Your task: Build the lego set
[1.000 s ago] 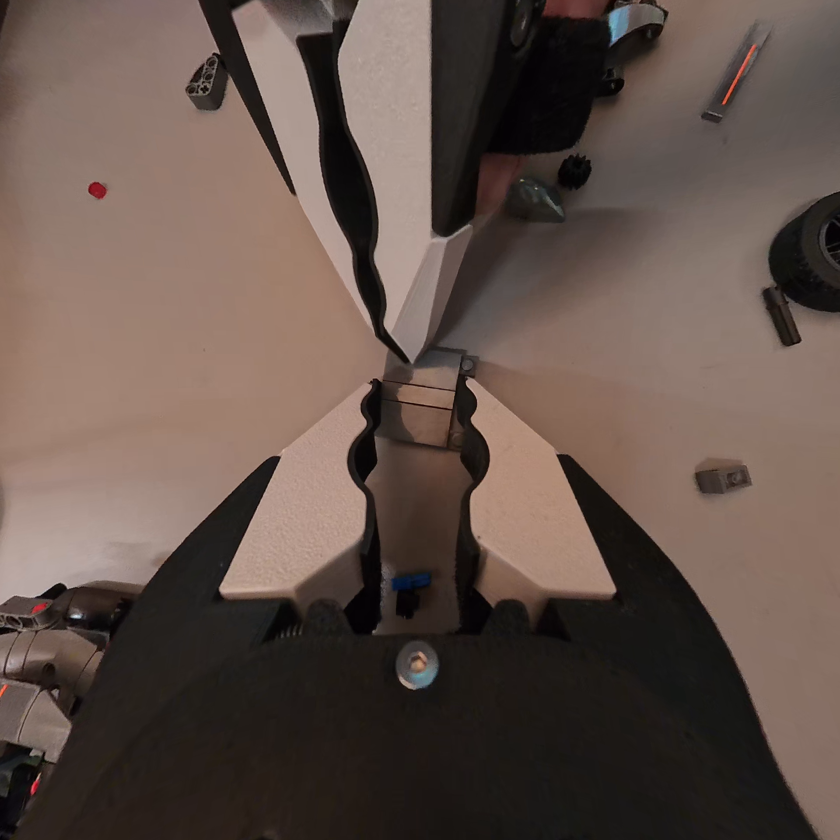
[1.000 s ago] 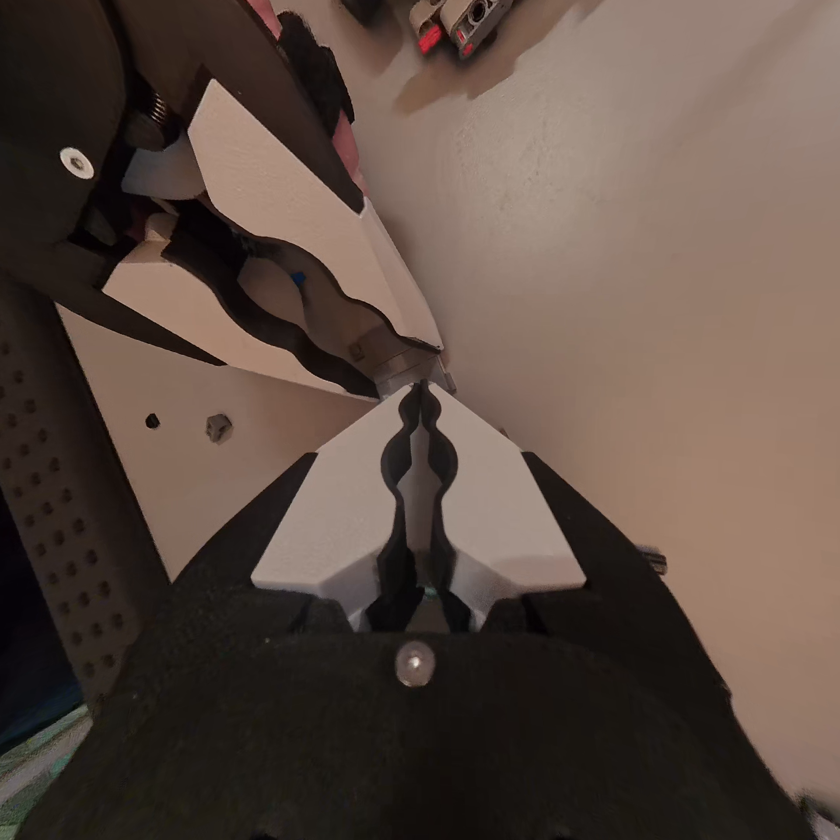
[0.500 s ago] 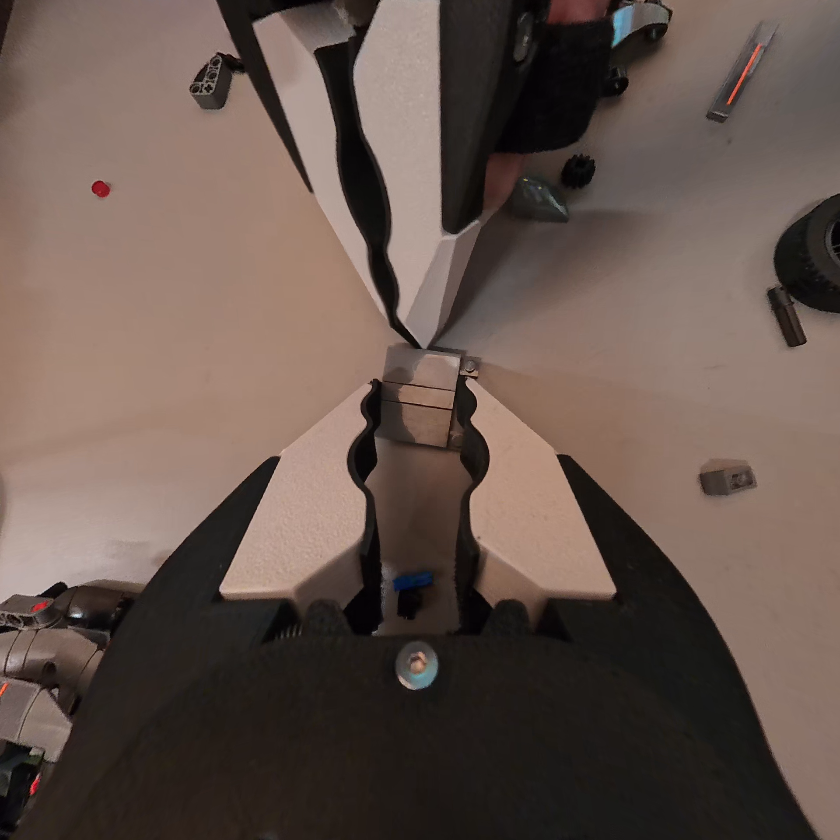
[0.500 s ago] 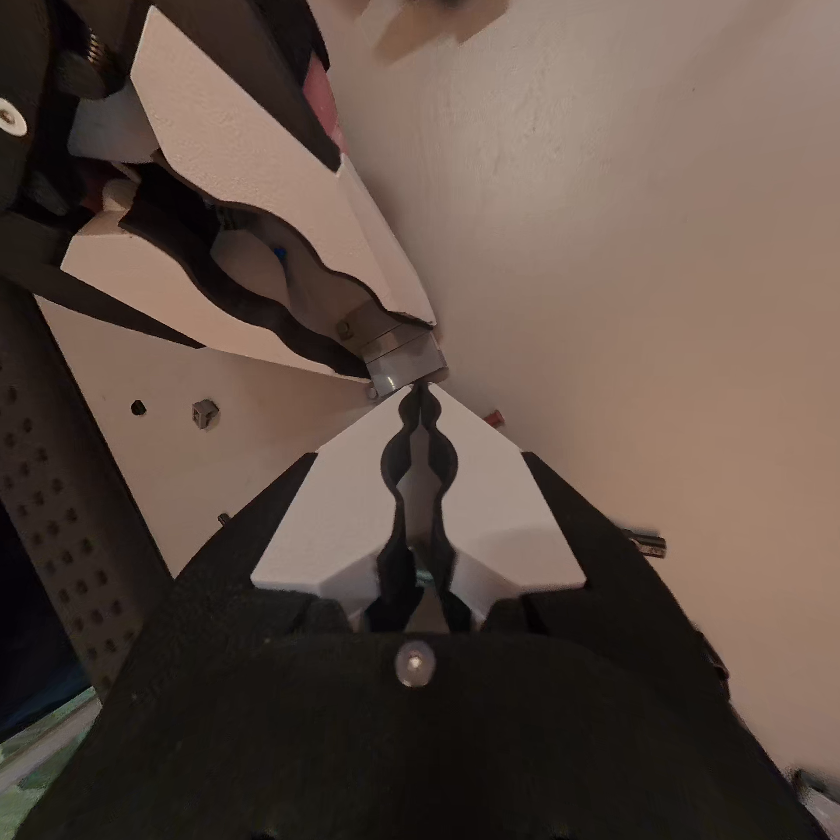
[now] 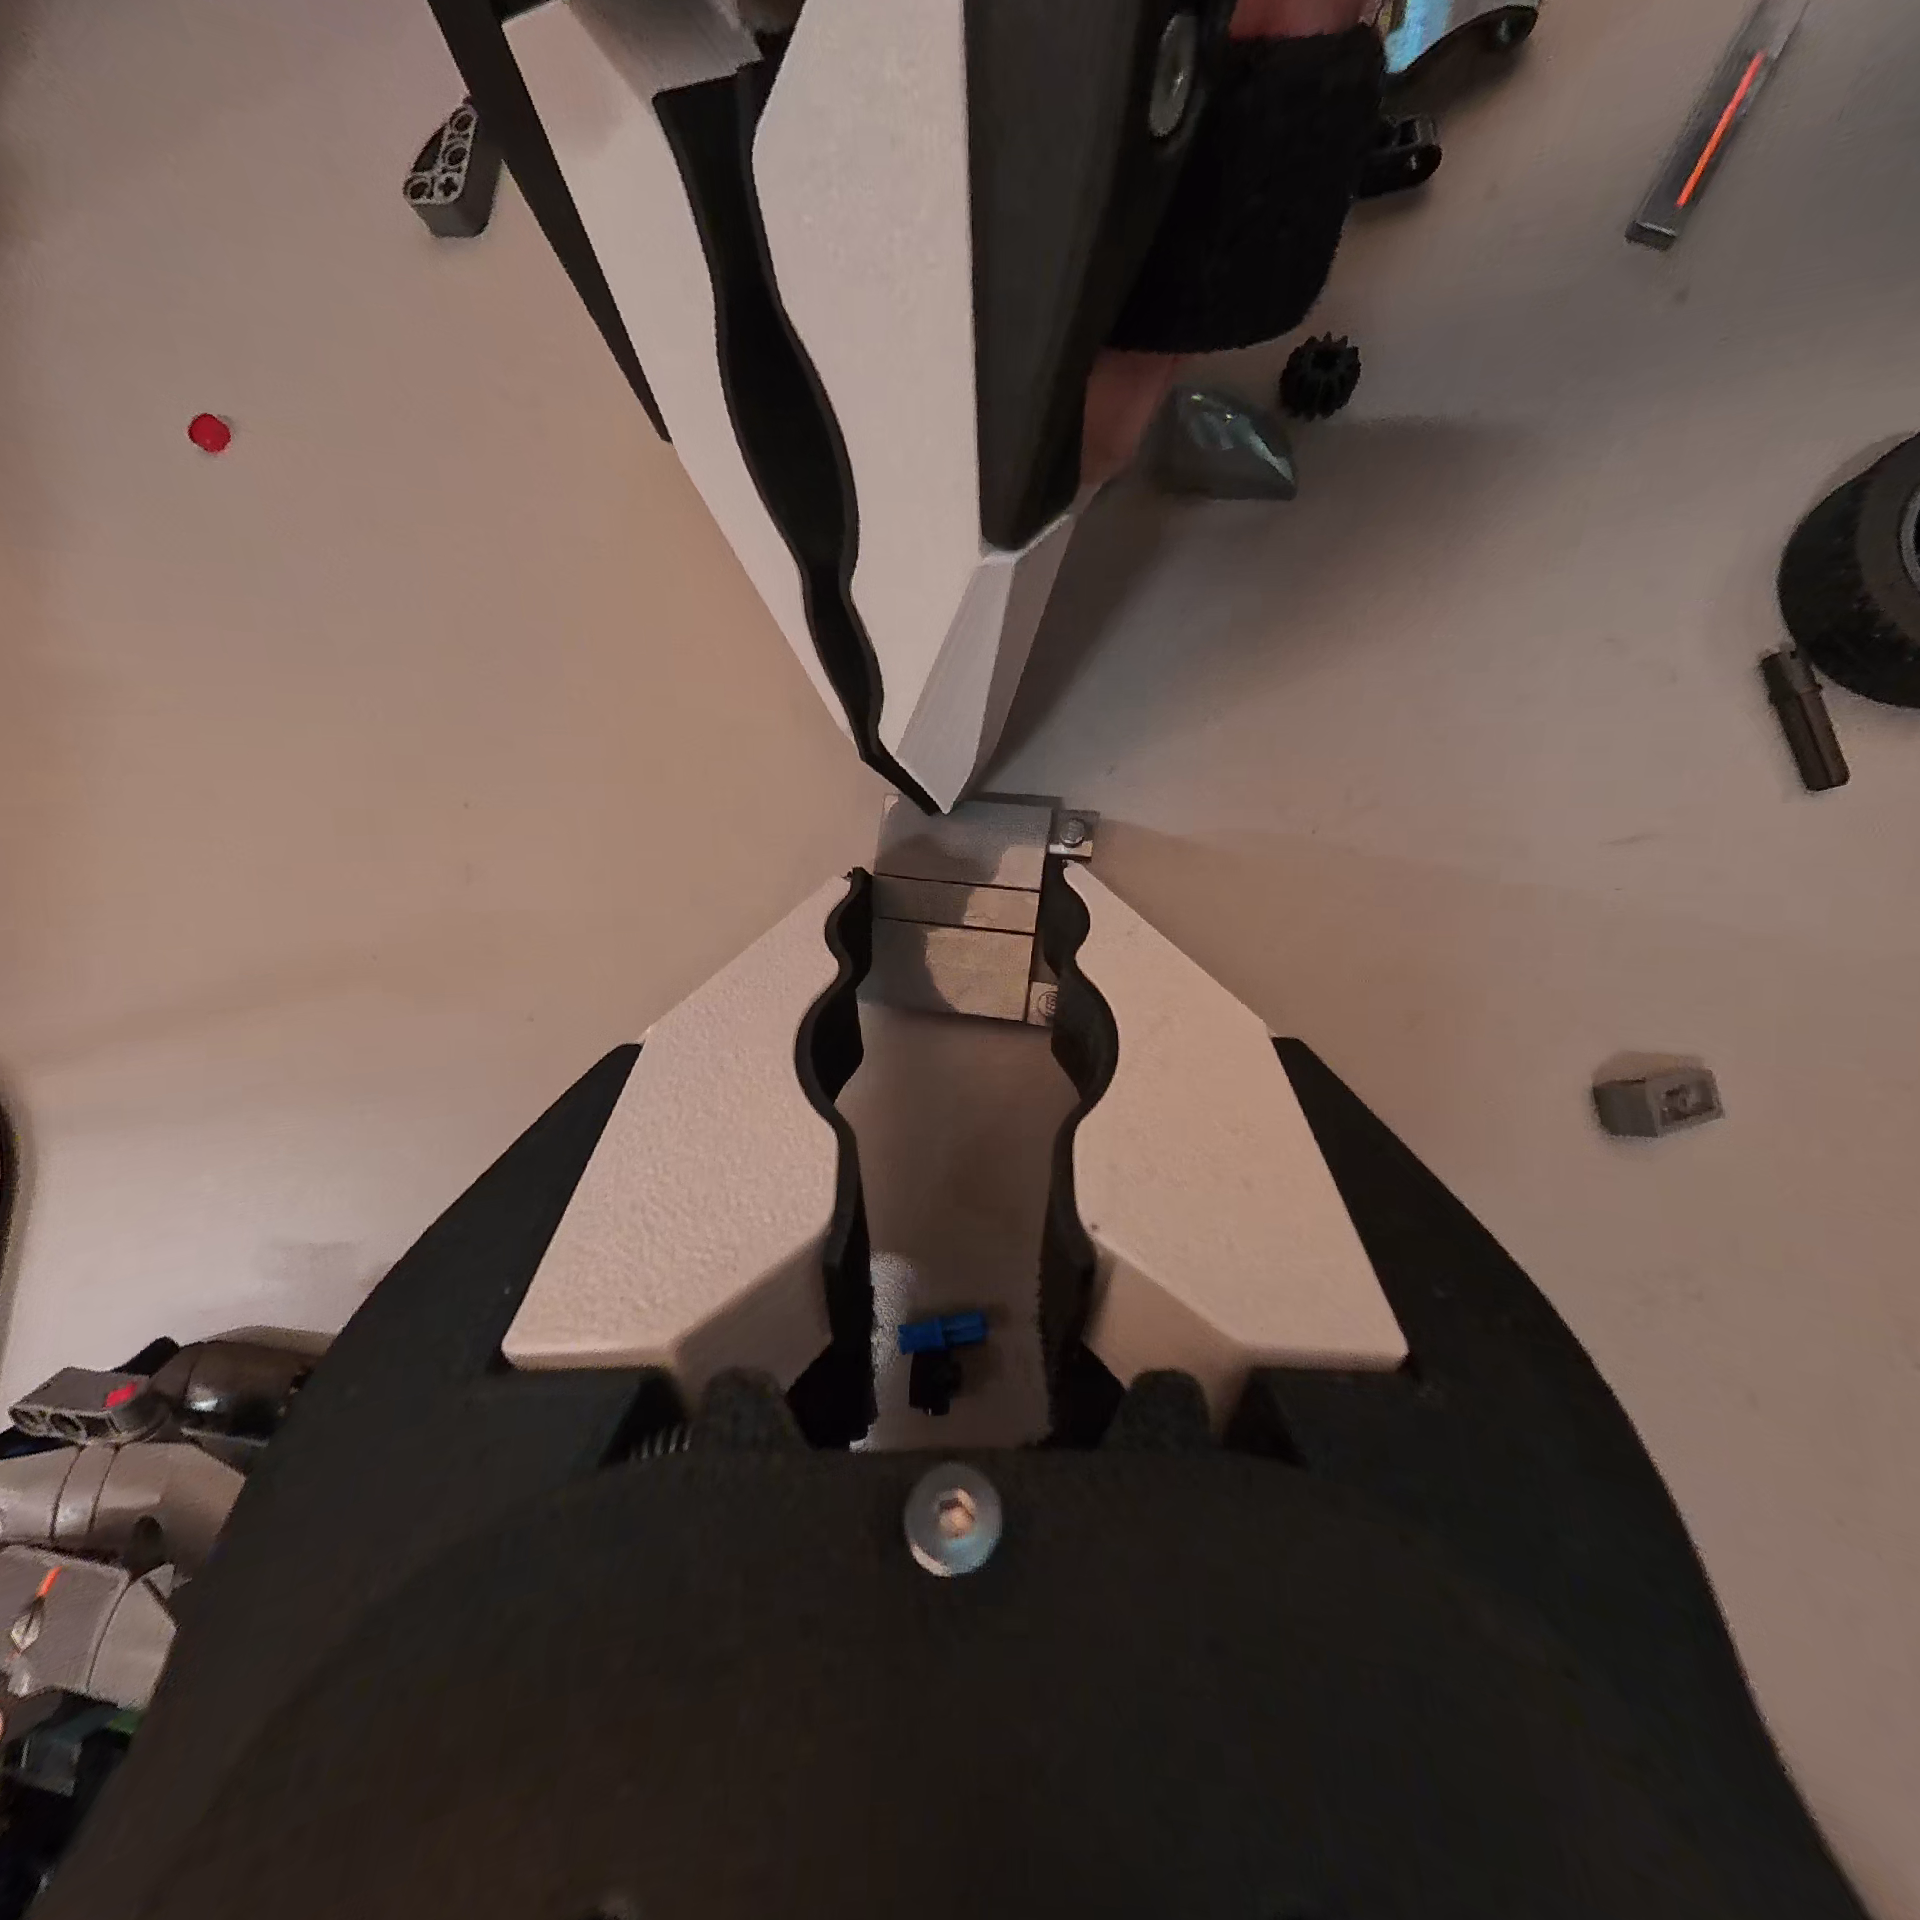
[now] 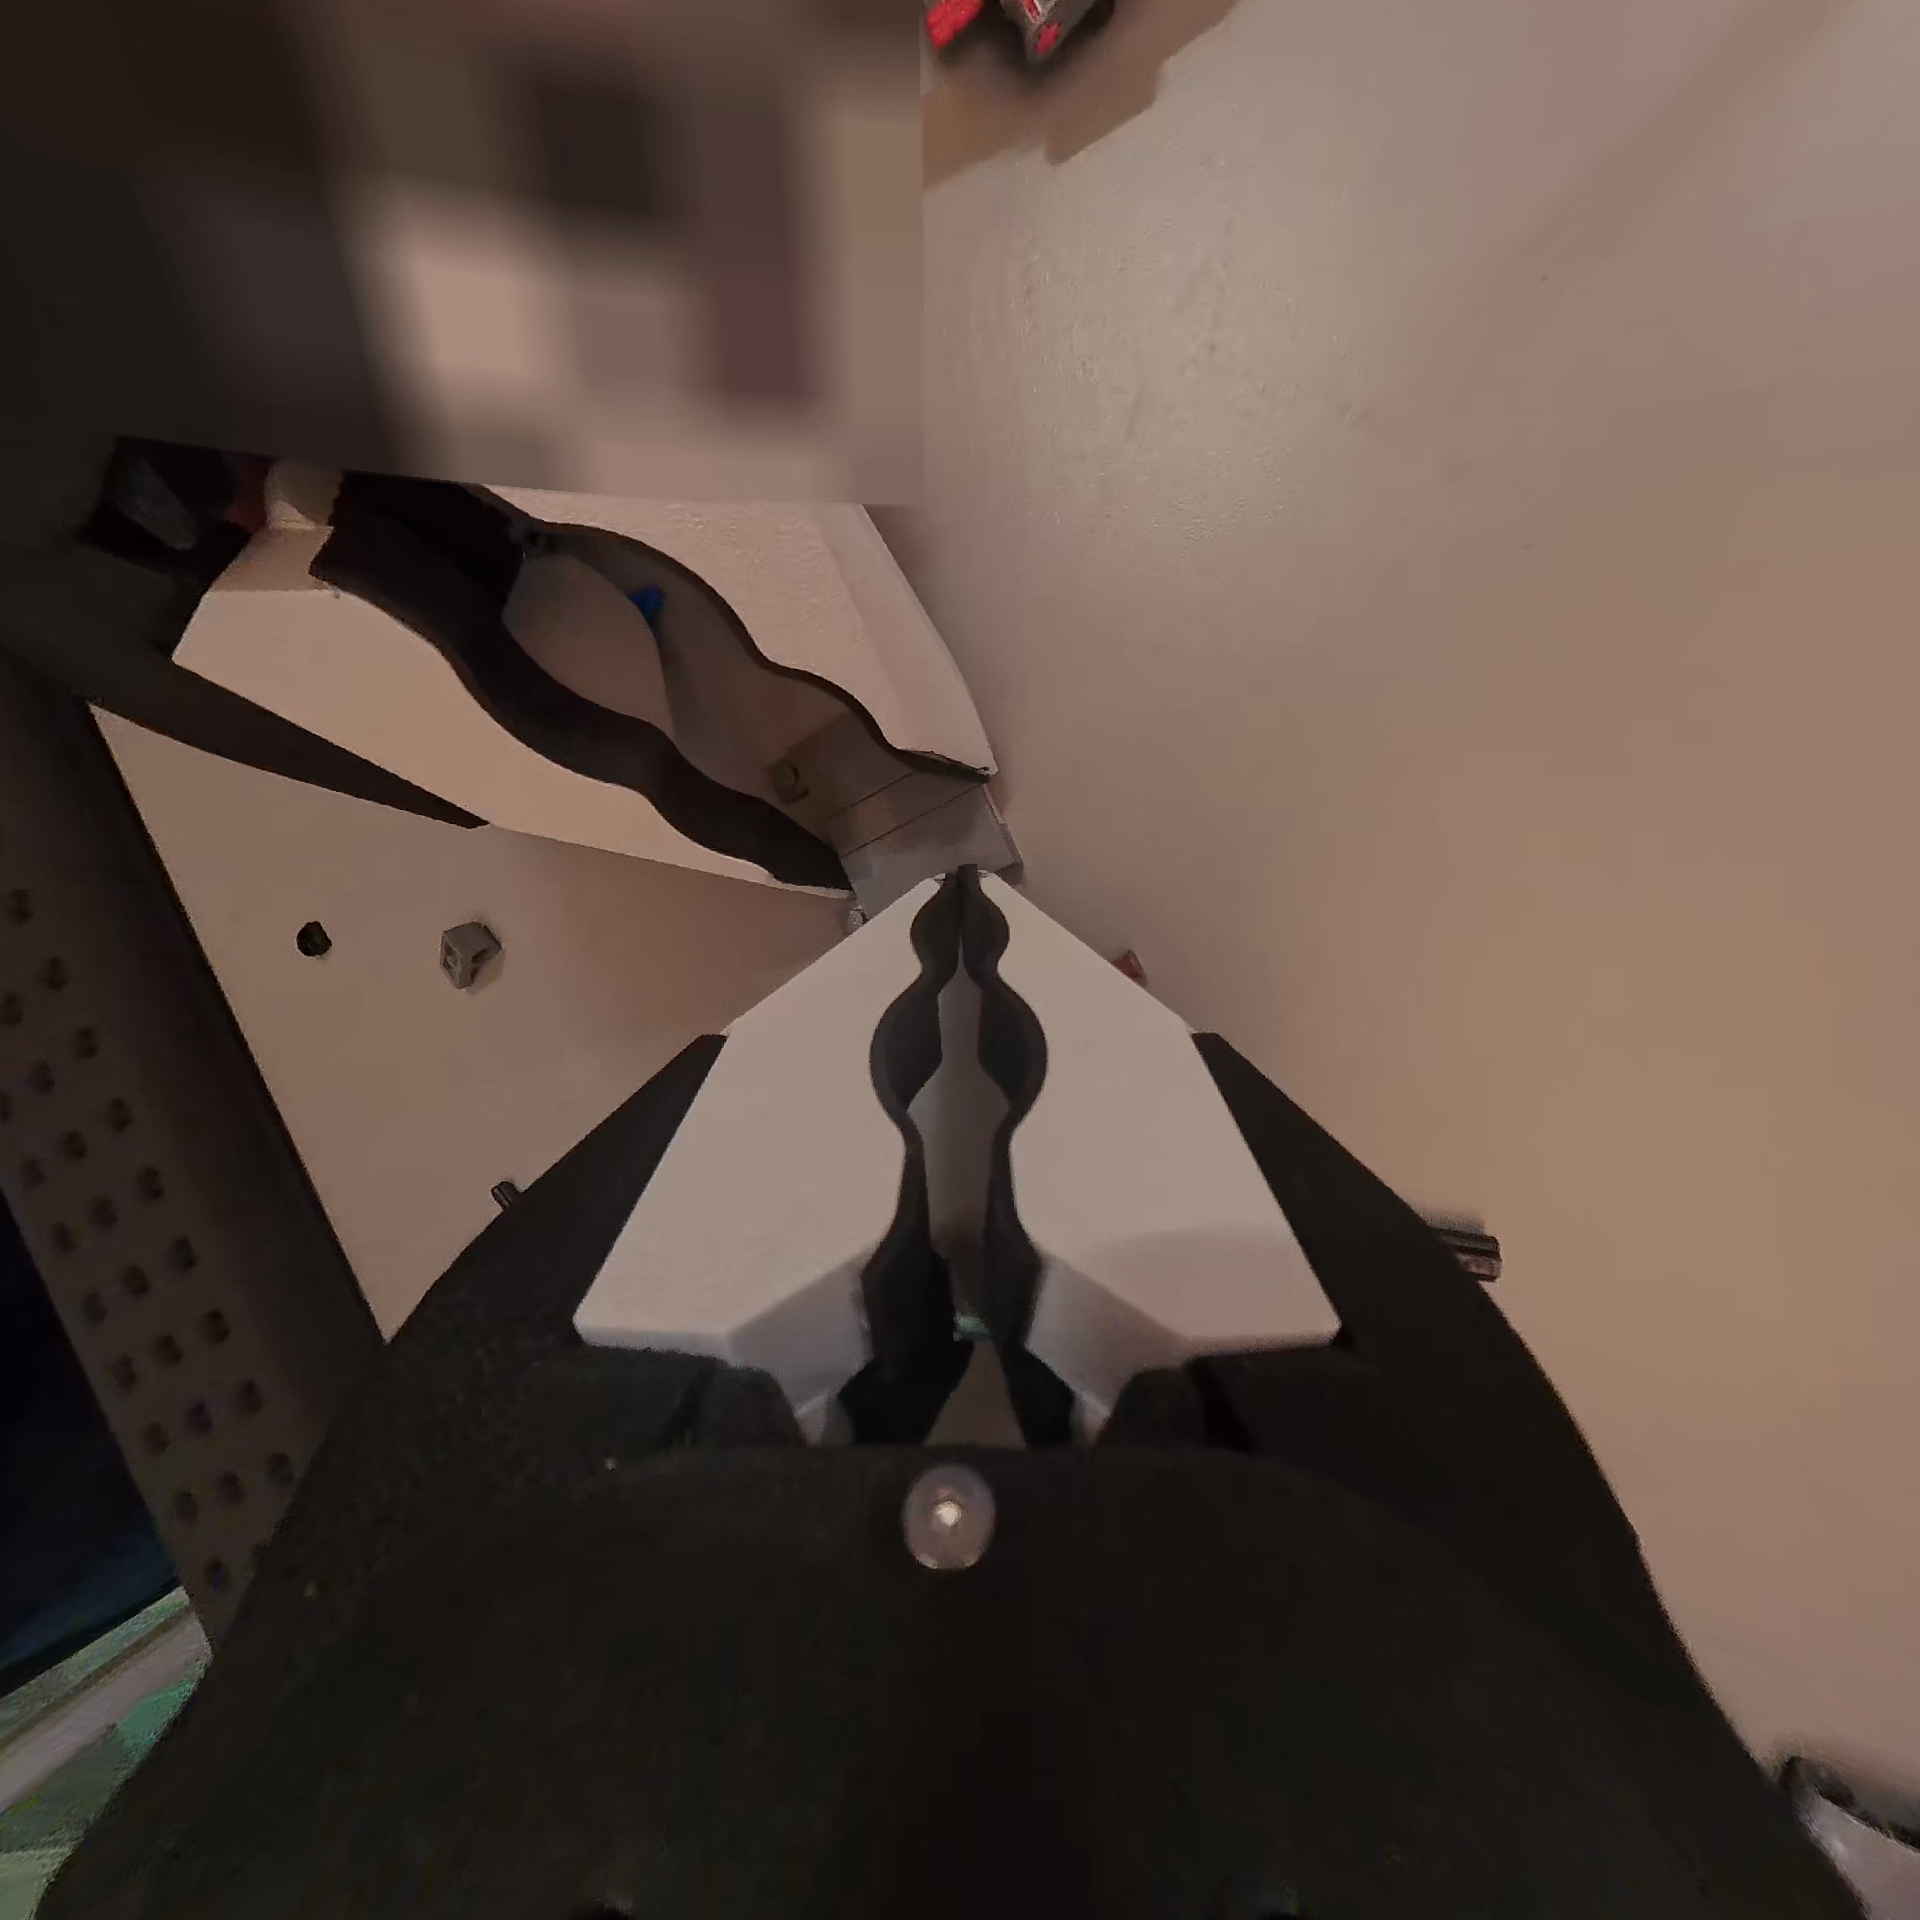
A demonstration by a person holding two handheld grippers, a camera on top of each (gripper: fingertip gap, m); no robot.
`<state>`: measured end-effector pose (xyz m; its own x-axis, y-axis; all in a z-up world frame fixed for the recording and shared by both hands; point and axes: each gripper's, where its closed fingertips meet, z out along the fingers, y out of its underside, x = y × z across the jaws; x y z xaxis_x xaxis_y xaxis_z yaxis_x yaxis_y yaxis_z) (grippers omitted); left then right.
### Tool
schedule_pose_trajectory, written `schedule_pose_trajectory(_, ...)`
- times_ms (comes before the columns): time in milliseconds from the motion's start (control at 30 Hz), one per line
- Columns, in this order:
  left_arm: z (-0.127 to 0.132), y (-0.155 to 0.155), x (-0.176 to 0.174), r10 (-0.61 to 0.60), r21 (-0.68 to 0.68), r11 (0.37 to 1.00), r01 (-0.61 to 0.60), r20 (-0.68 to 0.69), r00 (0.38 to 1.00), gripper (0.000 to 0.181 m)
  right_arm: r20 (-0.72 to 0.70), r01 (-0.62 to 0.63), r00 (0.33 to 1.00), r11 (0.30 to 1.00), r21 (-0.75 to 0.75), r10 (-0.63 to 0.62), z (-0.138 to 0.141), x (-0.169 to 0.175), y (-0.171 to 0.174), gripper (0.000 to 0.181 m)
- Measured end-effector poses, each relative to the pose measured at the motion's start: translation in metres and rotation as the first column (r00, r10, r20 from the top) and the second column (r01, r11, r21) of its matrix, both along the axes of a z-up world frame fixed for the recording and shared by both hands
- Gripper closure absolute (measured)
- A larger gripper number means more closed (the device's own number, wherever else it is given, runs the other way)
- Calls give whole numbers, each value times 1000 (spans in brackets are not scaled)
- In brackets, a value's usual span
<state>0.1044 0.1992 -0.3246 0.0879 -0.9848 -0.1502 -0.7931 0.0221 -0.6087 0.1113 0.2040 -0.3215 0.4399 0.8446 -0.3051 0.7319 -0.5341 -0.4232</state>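
My left gripper [image 5: 956,894] is shut on a small stack of grey lego bricks [image 5: 961,935] and holds it above the pale table. A small stud [image 5: 1075,829] sticks out at the stack's far right corner. My right gripper [image 5: 925,790] comes down from the top of the left wrist view, jaws shut, its tip touching the far edge of the stack. In the right wrist view my right gripper [image 6: 961,883] is shut with nothing visible between its tips, pressed against the grey stack [image 6: 914,831] held in the left gripper [image 6: 909,821].
Loose parts lie on the table: a red stud [image 5: 209,431], a grey connector [image 5: 447,171], a black gear [image 5: 1320,376], a grey slope [image 5: 1226,457], a tyre [image 5: 1860,603], a small grey brick [image 5: 1657,1101], a blue pin [image 5: 940,1333]. A partial build [image 5: 94,1507] sits bottom left. Left and right tips are no more than a few centimetres apart. It is some 8 cm from my left tips to the blue pin [image 5: 940,1333].
The right gripper's tip has shifted slightly along the far edge of the stack and stays against it. The left gripper holds the stack still.
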Motion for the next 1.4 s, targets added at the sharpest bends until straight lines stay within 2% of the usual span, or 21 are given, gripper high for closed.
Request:
schedule_pose_trajectory(267,0,0,0,-2,-26,1000,2,1,1000,151,42,-18,999,998,53,15,-1,0,0,181)
schedule_pose_trajectory(667,-1,-2,1,-11,-48,999,12,20,1000,151,73,-92,993,996,19,90,0,-1,-16,181)
schedule_pose_trajectory(1000,-1,-3,0,-6,-49,999,7,32,999,151,106,-112,989,992,61,105,0,-2,-18,181)
schedule_pose_trajectory(1400,-1,-3,-1,-11,-55,998,12,21,1000,151,90,-101,991,994,41,97,0,-7,-20,181)
